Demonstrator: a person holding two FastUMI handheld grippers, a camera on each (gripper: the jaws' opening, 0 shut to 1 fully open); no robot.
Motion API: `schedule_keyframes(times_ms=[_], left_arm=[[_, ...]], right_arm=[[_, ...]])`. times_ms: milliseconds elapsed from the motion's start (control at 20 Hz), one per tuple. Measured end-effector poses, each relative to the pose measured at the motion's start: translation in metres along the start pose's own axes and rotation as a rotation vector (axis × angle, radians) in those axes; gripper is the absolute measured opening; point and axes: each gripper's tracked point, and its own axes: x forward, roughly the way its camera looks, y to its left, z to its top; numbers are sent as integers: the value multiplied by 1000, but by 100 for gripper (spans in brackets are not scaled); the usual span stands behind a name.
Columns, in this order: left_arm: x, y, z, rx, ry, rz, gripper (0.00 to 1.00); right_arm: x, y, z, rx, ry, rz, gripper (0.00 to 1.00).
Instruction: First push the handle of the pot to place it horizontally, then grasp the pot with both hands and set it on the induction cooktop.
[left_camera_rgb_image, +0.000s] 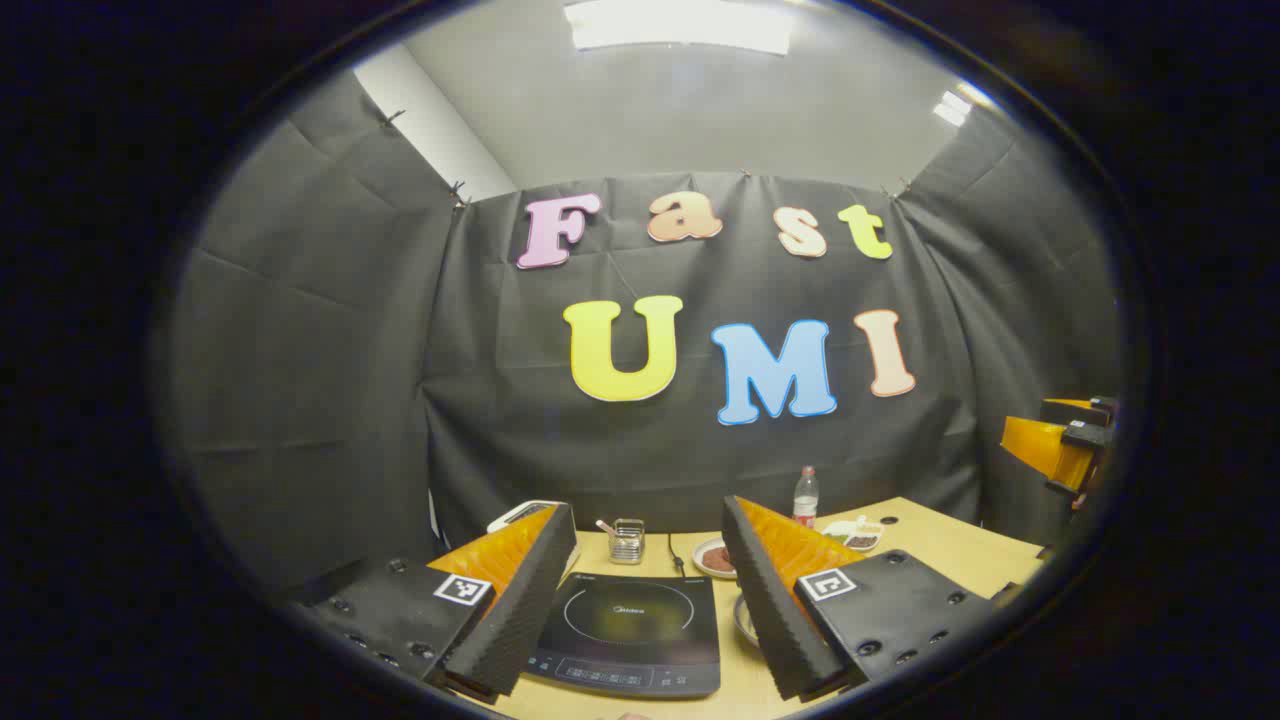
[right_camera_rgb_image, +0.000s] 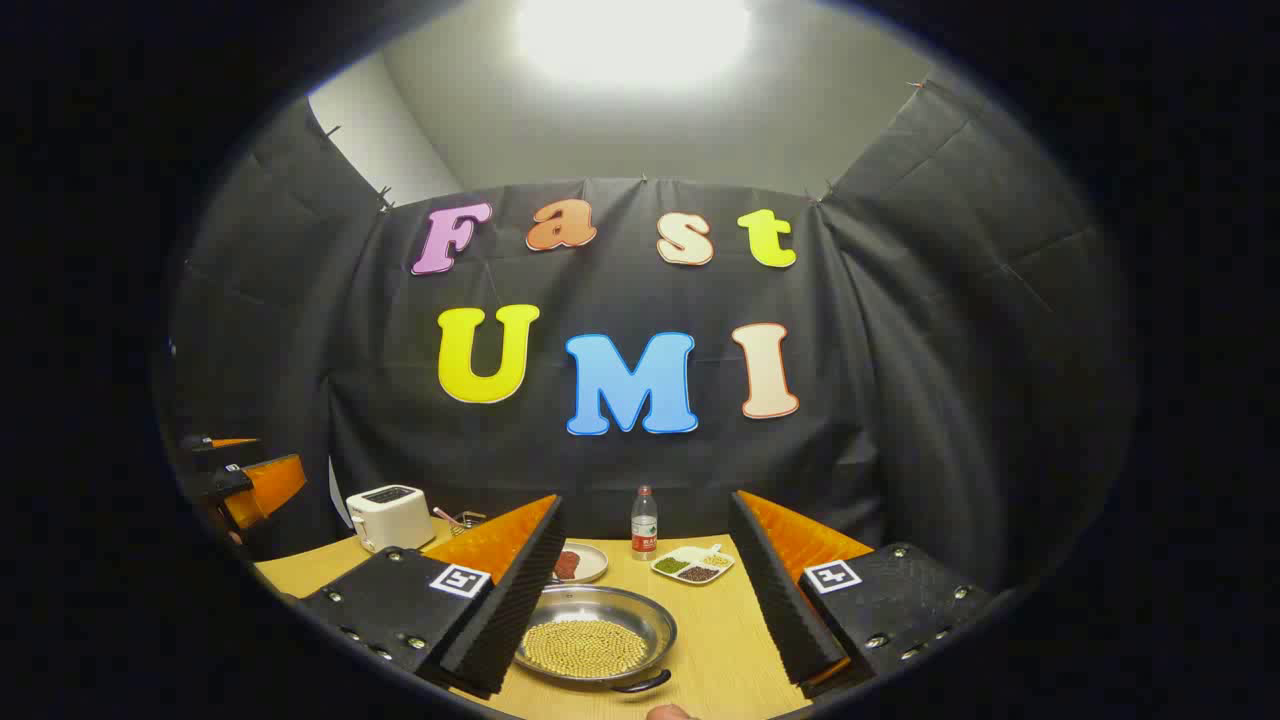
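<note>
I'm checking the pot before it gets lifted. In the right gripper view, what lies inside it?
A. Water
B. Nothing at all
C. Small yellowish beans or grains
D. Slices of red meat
C: in the right gripper view the shallow metal pot on the table holds a layer of small yellowish beans across its bottom, with its dark handle at the near rim.

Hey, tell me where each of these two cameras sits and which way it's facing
Left gripper view: rides the left gripper, facing the induction cooktop; its own open fingers show.
Right gripper view: rides the right gripper, facing the pot of beans; its own open fingers show.
Shared: water bottle, table.
</note>
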Motion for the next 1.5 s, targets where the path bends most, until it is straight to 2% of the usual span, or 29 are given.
schedule_keyframes(times_ms=[100, 150, 200, 1200, 1250, 1300, 1350, 1450, 1500], left_arm=[[0, 1, -2, 3, 5, 1, 99], [1, 0, -3, 6, 6, 1, 96], [0, 0, -2, 8, 5, 1, 99], [1, 21, -3, 17, -13, 28, 99], [0, 22, -4, 16, -12, 29, 99], [0, 24, -4, 16, -10, 31, 99], [0, 25, -6, 18, -9, 32, 99], [-1, 27, -5, 22, -12, 33, 99], [0, 28, -5, 26, -14, 35, 99]], right_arm=[[1, -3, 1, -5, 1, -2, 99], [1, -3, 0, -3, -1, 2, 99], [2, -3, 1, -1, 0, 4, 99], [12, 1, -2, -22, 20, 7, 99], [13, 2, -2, -19, 20, 7, 97], [13, 3, -2, -16, 24, 8, 89], [14, 4, -5, -14, 30, 10, 86], [15, 6, -6, -12, 37, 10, 67], [16, 10, -7, -11, 41, 20, 66]])
